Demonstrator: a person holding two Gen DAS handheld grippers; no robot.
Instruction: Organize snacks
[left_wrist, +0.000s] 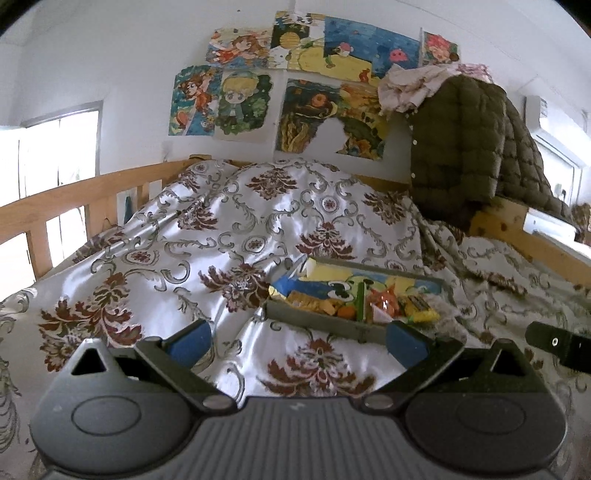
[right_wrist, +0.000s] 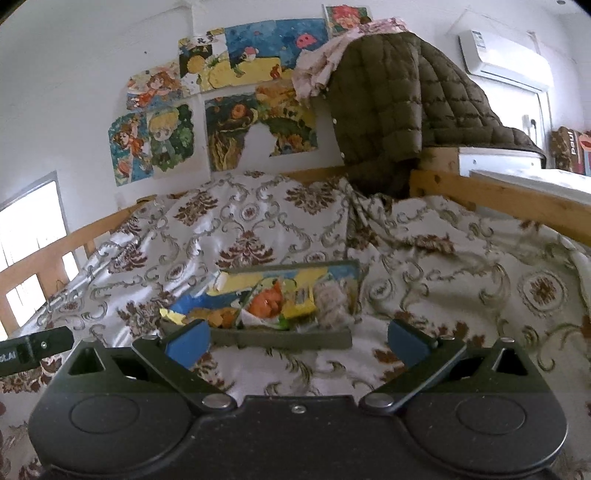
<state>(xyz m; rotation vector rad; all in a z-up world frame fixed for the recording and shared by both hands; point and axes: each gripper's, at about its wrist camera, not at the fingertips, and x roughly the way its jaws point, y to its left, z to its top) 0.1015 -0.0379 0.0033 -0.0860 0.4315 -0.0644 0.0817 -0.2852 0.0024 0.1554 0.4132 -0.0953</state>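
Just beyond both empty, wide-apart claws (left_wrist: 299, 341) (right_wrist: 298, 341), the snack tray (left_wrist: 325, 325) on the bedspread (left_wrist: 166, 258).

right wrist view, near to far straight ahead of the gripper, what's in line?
right gripper, open → bare patterned bedspread → open tin of snacks → its raised lid → bunched bedspread → wooden bed rail → drawings on the wall.

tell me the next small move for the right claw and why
Probably ease the right claw forward over the shallow grey snack tray toward the orange wrapped snack. Both claws are open and empty, short of the tray on the floral bedspread, and the tray sits more centred ahead of the right one.
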